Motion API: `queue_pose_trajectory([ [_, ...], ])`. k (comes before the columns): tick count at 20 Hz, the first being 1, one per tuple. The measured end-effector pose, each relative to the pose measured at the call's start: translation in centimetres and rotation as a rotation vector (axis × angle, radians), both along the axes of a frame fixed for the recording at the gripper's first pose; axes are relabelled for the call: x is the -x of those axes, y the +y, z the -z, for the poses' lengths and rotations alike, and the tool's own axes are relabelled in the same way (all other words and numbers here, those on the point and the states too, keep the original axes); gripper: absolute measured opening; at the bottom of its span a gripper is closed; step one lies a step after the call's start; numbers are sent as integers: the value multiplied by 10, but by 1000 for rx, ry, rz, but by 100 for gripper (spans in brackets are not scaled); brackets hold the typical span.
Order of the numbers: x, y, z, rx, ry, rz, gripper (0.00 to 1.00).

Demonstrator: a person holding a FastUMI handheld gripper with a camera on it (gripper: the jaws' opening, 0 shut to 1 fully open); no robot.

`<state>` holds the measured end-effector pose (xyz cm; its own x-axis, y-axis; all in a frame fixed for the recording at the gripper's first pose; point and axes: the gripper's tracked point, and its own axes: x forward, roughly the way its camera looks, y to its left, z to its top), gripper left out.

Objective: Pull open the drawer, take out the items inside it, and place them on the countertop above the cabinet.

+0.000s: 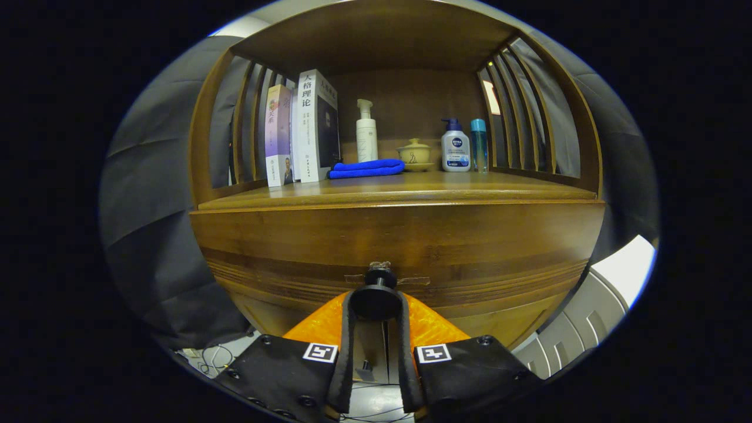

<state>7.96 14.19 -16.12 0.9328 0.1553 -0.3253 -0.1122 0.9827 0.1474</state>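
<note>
Gripper (376, 301) fingers pinch the round black drawer knob (376, 296) on the brown wooden drawer front (399, 247). We pull straight back, level, keeping the clamp firm.

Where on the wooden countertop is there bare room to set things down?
Free: the front strip of the wooden countertop, ahead of the folded blue cloth. Crowded: the back row, from the upright books to the bottles. Jaws grip the black drawer knob.

Home-like booth: wooden cabinet (399, 235) shelving books (305, 129) and toiletries (455, 150).
</note>
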Motion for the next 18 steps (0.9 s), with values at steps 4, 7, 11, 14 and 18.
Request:
queue_pose_trajectory([
  [4, 15, -1, 0, -5, 4, -7, 35],
  [7, 27, -2, 0, 5, -4, -11, 35],
  [11, 46, -4, -1, 14, -12, -23, 35],
  [14, 55, -4, -1, 13, -12, -28, 35],
  [18, 64, -4, -2, 15, -14, -25, 35],
])
